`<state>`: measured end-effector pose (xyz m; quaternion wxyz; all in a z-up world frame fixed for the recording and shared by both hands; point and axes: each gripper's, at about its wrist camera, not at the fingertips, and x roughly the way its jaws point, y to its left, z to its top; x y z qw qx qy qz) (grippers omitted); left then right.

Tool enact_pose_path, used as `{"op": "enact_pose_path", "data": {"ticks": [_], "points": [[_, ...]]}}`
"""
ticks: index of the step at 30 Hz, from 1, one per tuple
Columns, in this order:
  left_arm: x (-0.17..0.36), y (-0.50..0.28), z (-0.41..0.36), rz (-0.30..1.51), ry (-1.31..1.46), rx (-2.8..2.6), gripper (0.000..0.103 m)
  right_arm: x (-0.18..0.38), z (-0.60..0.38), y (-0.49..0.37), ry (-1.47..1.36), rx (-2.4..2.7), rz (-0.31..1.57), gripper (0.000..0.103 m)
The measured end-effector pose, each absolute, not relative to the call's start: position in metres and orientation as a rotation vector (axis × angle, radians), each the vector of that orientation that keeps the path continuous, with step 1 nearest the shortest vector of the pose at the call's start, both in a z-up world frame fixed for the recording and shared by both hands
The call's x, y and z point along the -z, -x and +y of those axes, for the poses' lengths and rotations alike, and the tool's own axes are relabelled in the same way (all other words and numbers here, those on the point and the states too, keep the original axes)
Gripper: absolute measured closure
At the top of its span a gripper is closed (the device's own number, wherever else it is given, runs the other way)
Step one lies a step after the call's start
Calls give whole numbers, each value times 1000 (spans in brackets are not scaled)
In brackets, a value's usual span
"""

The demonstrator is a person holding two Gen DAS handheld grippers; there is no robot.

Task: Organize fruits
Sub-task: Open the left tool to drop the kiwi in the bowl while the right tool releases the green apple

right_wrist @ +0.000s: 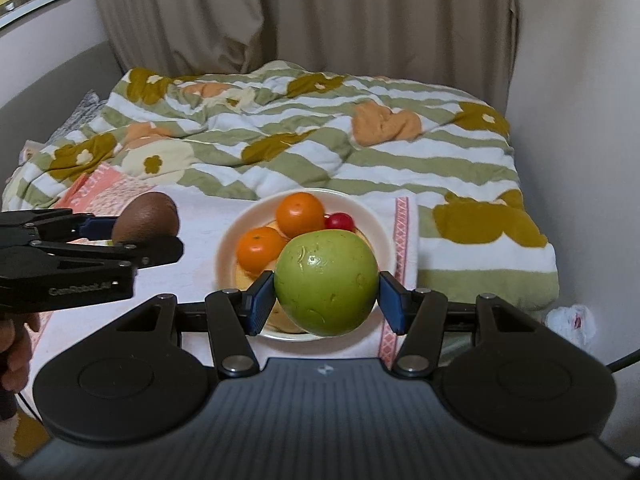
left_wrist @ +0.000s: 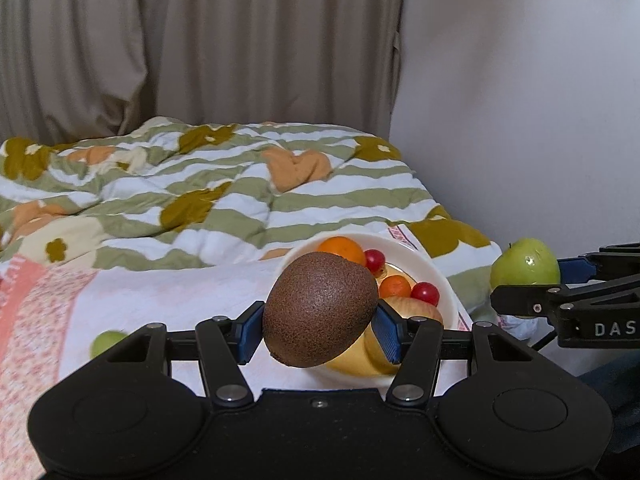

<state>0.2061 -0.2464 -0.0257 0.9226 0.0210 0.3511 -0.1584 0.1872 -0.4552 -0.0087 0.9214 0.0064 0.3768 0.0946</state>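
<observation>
A bed covered by a rumpled quilt (right_wrist: pixel 320 136) in green and white stripes with mustard and orange flowers fills both views, backed by a beige pleated curtain (right_wrist: pixel 304 12). A white towel with a pink patterned border (right_wrist: pixel 200 216) lies spread on the near part of the bed.

On that towel sits a round cream ceramic plate (right_wrist: pixel 376 224). It holds two glossy orange mandarins (right_wrist: pixel 300 209), one behind the other, two small red cherry-like fruits (left_wrist: pixel 425 293), and a pale yellow-orange fruit (left_wrist: pixel 412 307) lying at the near side, mostly hidden.

The right hand-held gripper (right_wrist: pixel 327 298) is clamped on a round green apple (right_wrist: pixel 326 282), its blue pads (right_wrist: pixel 262 300) pressed to either side, held above the near rim of the plate.

The left hand-held gripper (left_wrist: pixel 320 326) grips a brown fuzzy kiwi (left_wrist: pixel 320 308) between its blue pads, held in the air at the plate's left edge.

A small pale green fruit (left_wrist: pixel 107 342) lies on the towel, left of the plate, partly hidden by the left gripper's body.
</observation>
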Motion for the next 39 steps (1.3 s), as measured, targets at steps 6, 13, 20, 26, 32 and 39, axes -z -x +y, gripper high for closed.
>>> {"op": "enact_pose_path", "data": {"ticks": [6, 13, 20, 26, 32, 39], "points": [[50, -235, -265, 746, -70, 360, 42, 26, -468, -208, -64, -152, 803, 32], [74, -247, -272, 771, -78, 385, 42, 38, -475, -224, -105, -115, 817, 32], [82, -248, -271, 756, -60, 400, 41, 42, -475, -227, -125, -99, 824, 32], [80, -246, -275, 743, -81, 406, 20, 43, -473, -228, -123, -96, 828, 32], [63, -237, -264, 715, -81, 377, 8, 39, -471, -228, -113, -98, 818, 32], [42, -227, -247, 716, -83, 324, 1, 26, -464, -234, -85, -113, 793, 32]]}}
